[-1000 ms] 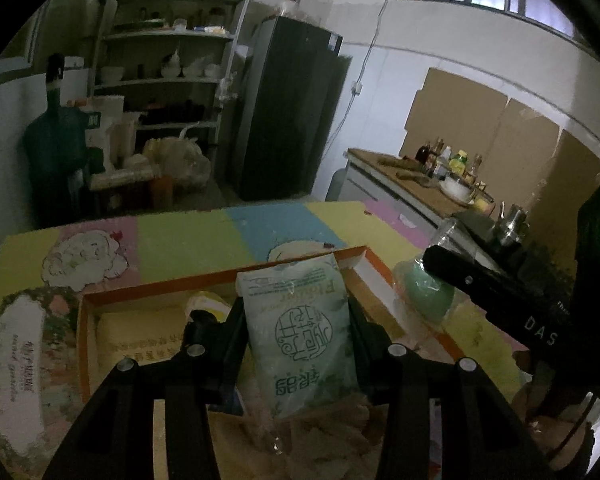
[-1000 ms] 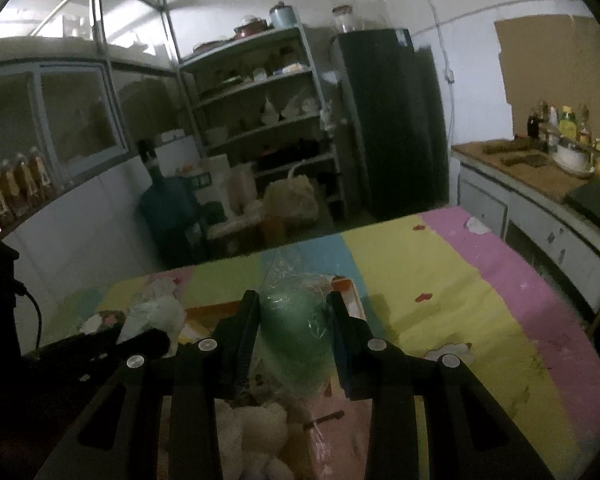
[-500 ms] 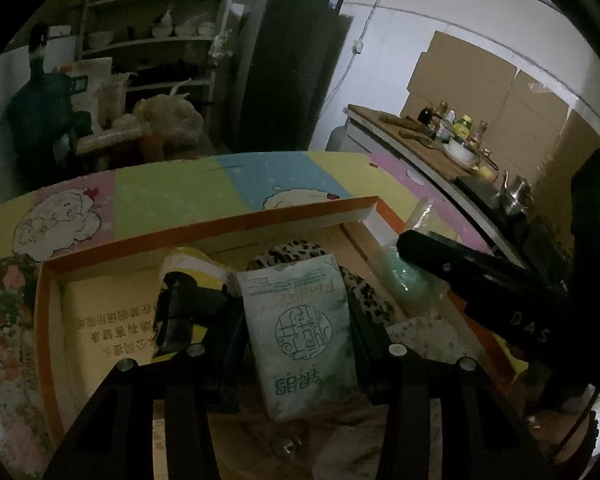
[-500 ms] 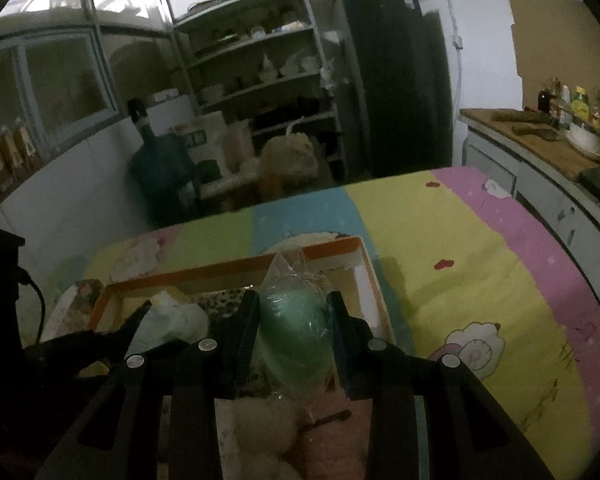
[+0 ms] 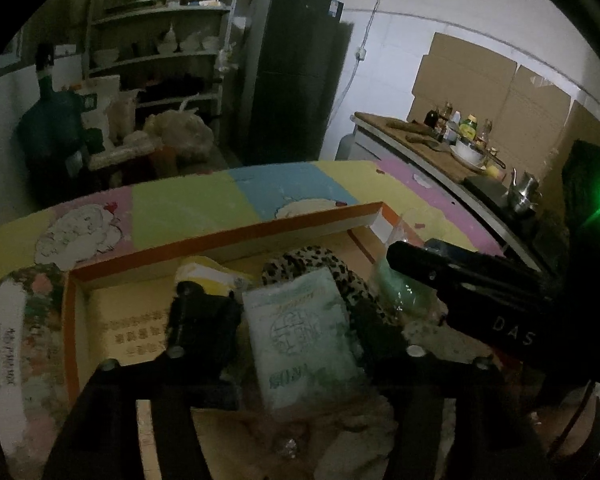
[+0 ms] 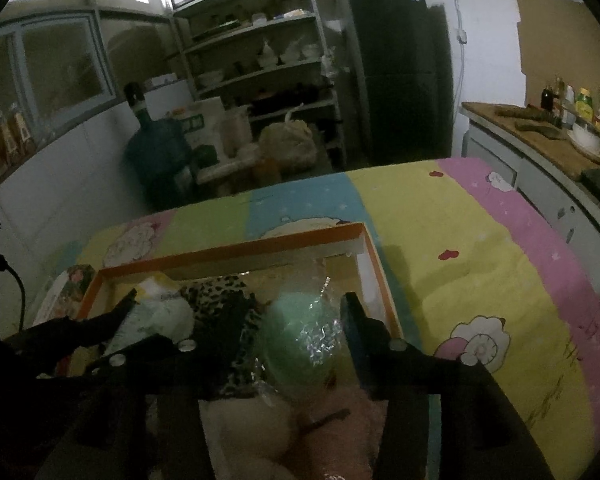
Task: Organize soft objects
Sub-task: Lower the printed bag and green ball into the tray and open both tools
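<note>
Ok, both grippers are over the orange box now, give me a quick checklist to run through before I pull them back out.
1. Left gripper letting go: ok, jaws opening, gaps either side of the pale green printed packet.
2. Right gripper letting go: ok, jaws opening; the green ball in clear wrap sits between them.
3. Packet inside the orange-rimmed cardboard box: ok, lying among the contents.
4. Ball fully inside the box: cannot tell, its underside is hidden.
5. Leopard-print cloth clear of the fingers: cannot tell, it lies against the right gripper's left finger.
6. Grippers clear of each other: ok, apart, though close.
</note>
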Available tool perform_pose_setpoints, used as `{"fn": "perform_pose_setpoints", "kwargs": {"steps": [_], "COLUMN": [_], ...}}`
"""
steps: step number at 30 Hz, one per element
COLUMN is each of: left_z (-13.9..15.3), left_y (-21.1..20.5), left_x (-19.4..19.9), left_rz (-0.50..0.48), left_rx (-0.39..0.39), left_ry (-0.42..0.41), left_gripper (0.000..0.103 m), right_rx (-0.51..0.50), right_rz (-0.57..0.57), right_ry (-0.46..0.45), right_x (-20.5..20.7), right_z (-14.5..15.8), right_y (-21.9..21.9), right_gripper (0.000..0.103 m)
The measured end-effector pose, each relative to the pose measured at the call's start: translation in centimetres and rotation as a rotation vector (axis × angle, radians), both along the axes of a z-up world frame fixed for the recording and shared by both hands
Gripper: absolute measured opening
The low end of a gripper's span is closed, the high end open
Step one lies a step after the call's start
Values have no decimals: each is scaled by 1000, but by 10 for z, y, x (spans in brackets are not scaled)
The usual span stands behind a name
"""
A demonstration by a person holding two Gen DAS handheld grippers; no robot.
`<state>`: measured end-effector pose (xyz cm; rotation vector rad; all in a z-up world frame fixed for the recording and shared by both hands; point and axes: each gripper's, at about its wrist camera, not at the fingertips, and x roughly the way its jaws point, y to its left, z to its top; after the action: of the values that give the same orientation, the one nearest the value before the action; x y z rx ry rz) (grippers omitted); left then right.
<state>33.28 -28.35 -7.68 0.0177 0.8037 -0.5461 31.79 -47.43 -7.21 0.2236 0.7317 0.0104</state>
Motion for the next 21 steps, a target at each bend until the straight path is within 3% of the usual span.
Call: {"fn": "perform_pose_setpoints", "kwargs": {"steps": [3,21], "left_z": [6,37], "left_y": [5,32], "left_x": [-2,-37], "left_rz": [12,41], "left_rx": [-8,-18], "left_ry": [-23,-142], "left_gripper": [78,78], "right_rx": [-7,-64], "right_rz": [-1,-52], "right_ry": [-12,-98], "right_x": [-2,-34], "right_z": [3,28], "right_y": [1,19], "right_gripper": [54,55]}}
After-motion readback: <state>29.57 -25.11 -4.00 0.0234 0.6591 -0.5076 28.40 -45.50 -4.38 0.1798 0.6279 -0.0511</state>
